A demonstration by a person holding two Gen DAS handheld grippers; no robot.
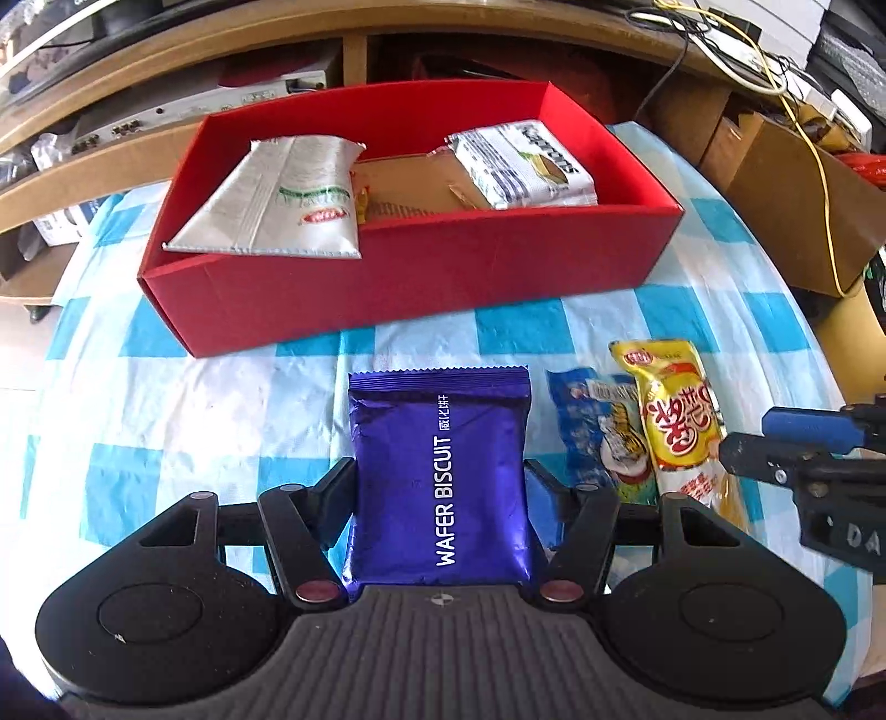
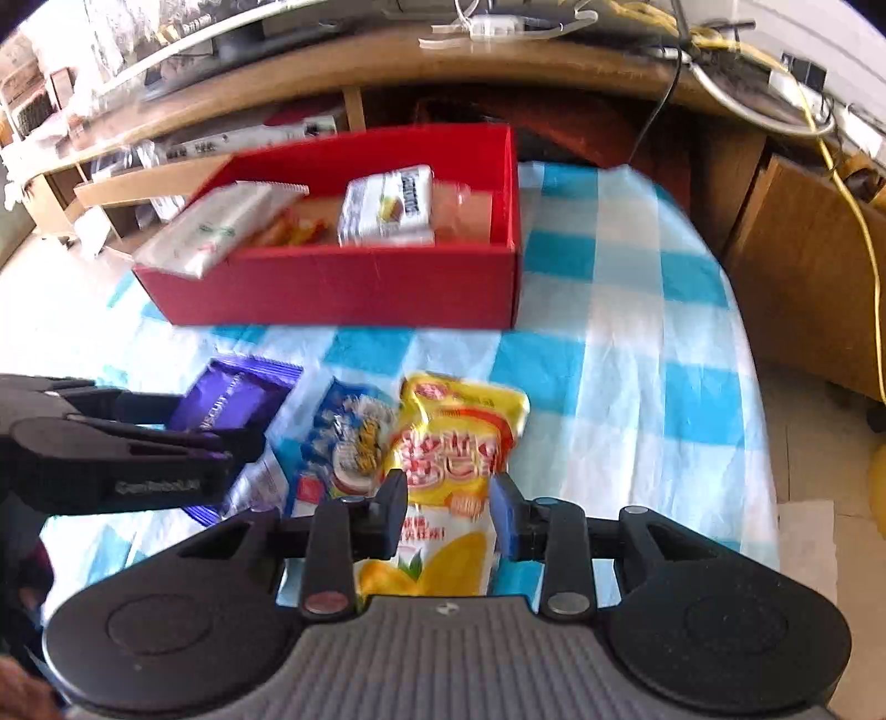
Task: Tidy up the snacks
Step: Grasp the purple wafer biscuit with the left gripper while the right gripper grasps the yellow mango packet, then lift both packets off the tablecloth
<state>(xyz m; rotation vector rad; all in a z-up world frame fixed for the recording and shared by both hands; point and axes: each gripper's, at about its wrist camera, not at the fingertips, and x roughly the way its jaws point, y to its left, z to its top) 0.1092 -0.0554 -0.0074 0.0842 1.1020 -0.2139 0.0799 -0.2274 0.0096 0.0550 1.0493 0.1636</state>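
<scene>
A purple wafer biscuit packet [image 1: 437, 471] sits between the pads of my left gripper [image 1: 440, 471], which is shut on its two long sides. My right gripper [image 2: 448, 484] is shut on a yellow snack packet [image 2: 454, 432] beside it. Between these two packets a blue packet [image 2: 343, 437] lies flat on the cloth. Behind them stands an open red box [image 1: 421, 288] holding a silver packet [image 1: 282, 199] on the left and a white cracker packet [image 1: 526, 166] on the right. In the left wrist view the right gripper [image 1: 745, 437] comes in from the right edge, at the yellow snack packet [image 1: 681, 415].
A blue and white checked cloth [image 1: 166, 399] covers the table. Behind the box runs a wooden desk [image 1: 354, 50] with shelves of devices and loose cables [image 1: 775, 77]. A brown cardboard box [image 1: 797, 194] stands off the table's right side.
</scene>
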